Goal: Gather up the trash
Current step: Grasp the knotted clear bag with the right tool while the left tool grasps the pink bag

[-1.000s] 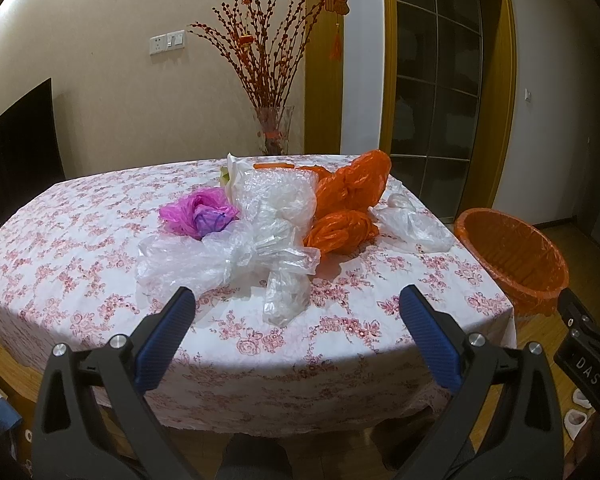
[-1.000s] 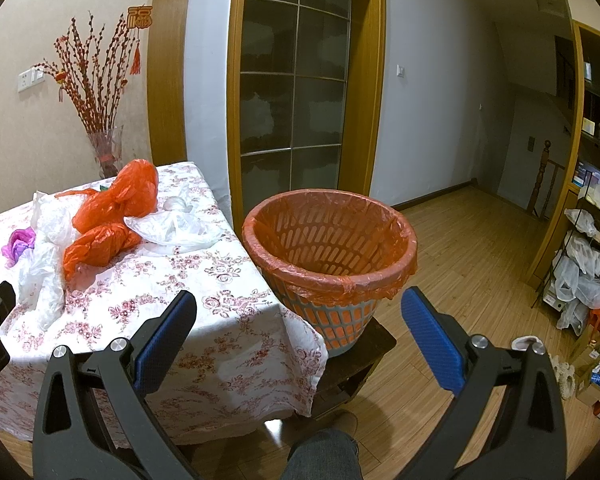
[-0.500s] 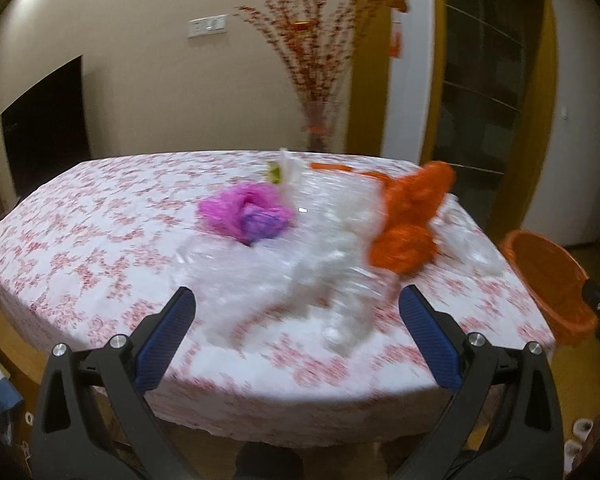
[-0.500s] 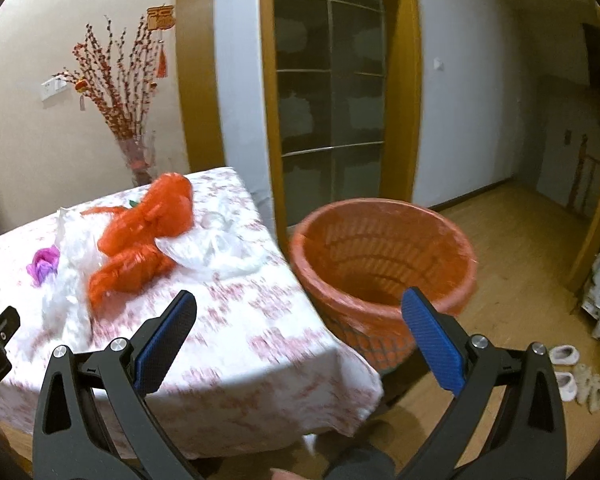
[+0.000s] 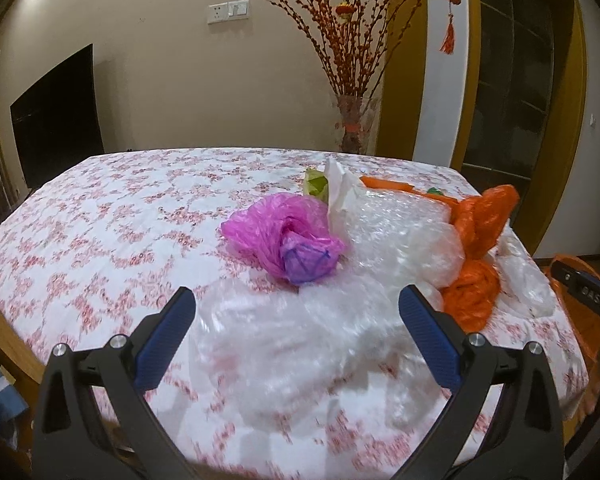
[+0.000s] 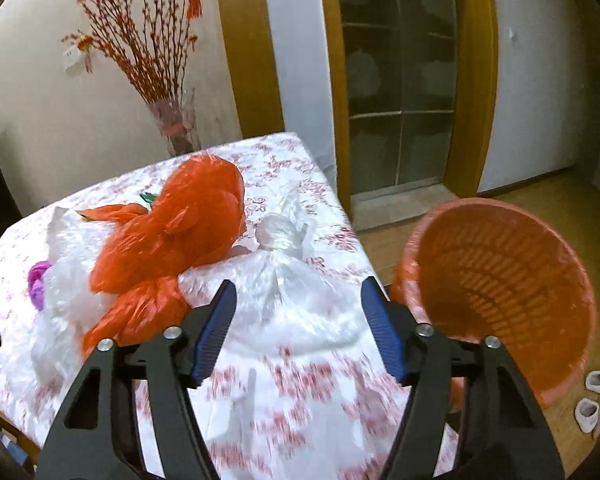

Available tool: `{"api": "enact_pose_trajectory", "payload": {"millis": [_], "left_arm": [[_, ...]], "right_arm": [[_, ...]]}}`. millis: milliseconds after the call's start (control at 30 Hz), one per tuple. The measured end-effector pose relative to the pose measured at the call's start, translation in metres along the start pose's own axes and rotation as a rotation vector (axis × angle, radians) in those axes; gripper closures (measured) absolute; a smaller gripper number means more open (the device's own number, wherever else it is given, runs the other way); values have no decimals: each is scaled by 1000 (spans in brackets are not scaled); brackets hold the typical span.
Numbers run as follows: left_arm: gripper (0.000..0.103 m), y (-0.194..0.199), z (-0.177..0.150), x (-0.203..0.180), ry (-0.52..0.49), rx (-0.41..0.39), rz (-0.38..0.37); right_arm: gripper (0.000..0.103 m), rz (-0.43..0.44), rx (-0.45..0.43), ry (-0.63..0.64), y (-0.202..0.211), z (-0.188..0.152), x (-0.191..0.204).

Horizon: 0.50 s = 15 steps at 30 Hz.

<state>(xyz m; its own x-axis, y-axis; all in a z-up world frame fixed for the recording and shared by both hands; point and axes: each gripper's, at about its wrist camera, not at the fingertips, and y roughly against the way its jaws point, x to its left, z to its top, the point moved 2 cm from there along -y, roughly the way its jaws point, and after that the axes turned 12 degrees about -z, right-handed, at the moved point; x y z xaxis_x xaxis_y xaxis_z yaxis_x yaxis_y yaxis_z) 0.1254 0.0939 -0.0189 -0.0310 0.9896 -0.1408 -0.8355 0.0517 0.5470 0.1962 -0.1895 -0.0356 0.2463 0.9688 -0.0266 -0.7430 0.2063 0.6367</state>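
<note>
Trash: a loose heap of plastic bags on the table (image 5: 100,216), which wears a floral cloth; nothing collected yet by the look of it.

Orange waste basket (image 6: 500,280), lined with an orange bag, stands off the table's right edge, mouth tipped toward the right wrist view. Empty as far as visible.

Heap, largest first:
- clear crumpled film (image 5: 284,336), nearest the left gripper (image 5: 296,324), lying between its fingers but not touched
- bubble wrap (image 5: 404,236) behind it
- orange bags (image 6: 168,236), two bundles touching
- clear knotted bag (image 6: 292,280), directly ahead of the right gripper (image 6: 298,320)
- pink bag (image 5: 276,232) with a purple wad tucked in it
- white paper and a green scrap at the back, partly hidden

Jaws: both grippers stand wide apart, holding nothing.

Handling judgement: all of it is very light, soft and slippery; film will compress to nothing and may slide out of a shallow pinch. Best hold is a bunched fold or a knot, e.g. the twisted neck of the clear knotted bag. Neighbouring bags overlap, so one pull may drag others.
</note>
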Motion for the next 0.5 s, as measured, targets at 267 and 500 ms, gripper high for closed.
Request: {"api": "enact_pose_trajectory", "payload": {"millis": [267,500], "left_arm": [[4,-35,27,26,1,35,13],[5,-69,40,43,14,102,-12]], "right_arm": [[41,-29,66,59,-42,10,19],[83,-4,183,83,-68,3,22]]}}
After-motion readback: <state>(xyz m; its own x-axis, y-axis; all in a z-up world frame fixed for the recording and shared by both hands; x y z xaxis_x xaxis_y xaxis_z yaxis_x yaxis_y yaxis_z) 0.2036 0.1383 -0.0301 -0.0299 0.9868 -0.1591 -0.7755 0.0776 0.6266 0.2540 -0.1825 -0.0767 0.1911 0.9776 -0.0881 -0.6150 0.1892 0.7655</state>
